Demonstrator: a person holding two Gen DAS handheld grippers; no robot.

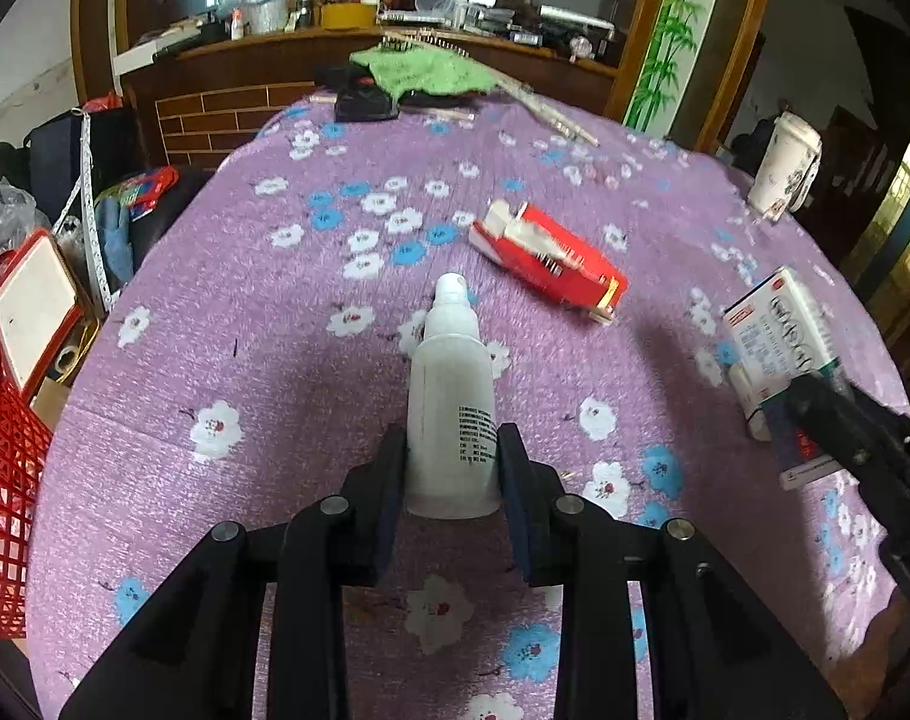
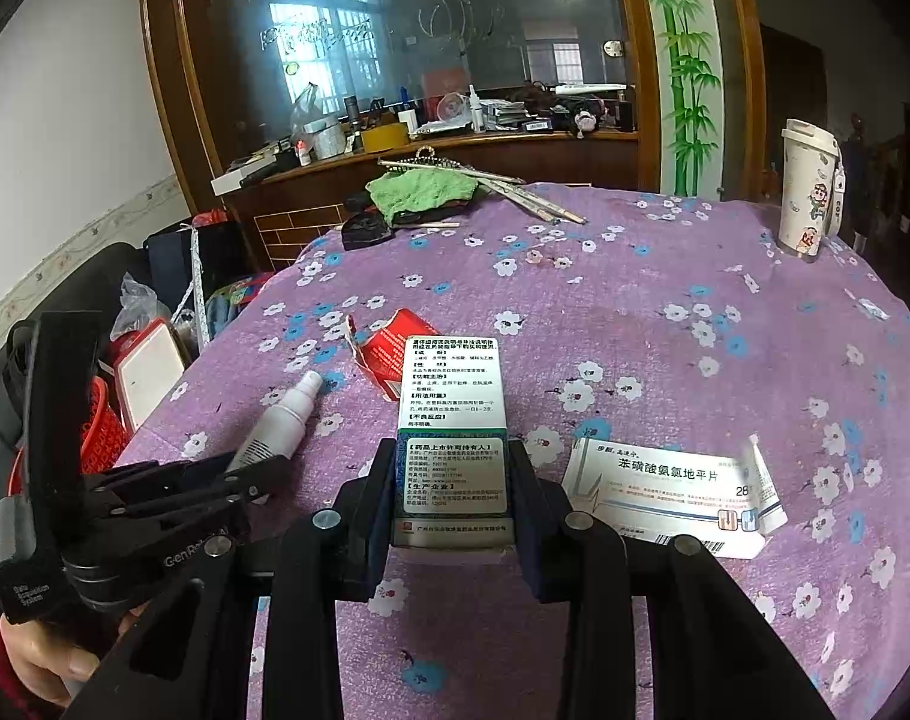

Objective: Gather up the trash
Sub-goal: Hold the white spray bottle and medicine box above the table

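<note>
A white spray bottle [image 1: 452,396] points away from me, and my left gripper [image 1: 452,438] is shut on its lower body. In the right wrist view my right gripper [image 2: 452,450] is shut on a green-and-white medicine box [image 2: 452,396]. That view also has the left gripper [image 2: 245,474] at the left, clamping the bottle [image 2: 287,420]. A torn red box [image 1: 547,264] lies on the purple flowered tablecloth [image 1: 275,360] beyond the bottle. A flat white pill box [image 2: 664,480] with a small tube [image 2: 766,486] lies right of the right gripper.
A red mesh basket [image 1: 5,480] stands beside the table's left edge. A lidded cartoon cup [image 2: 808,186] stands at the far right corner. A green cloth [image 2: 422,192], a dark object and sticks lie at the far edge. A cluttered wooden counter stands behind.
</note>
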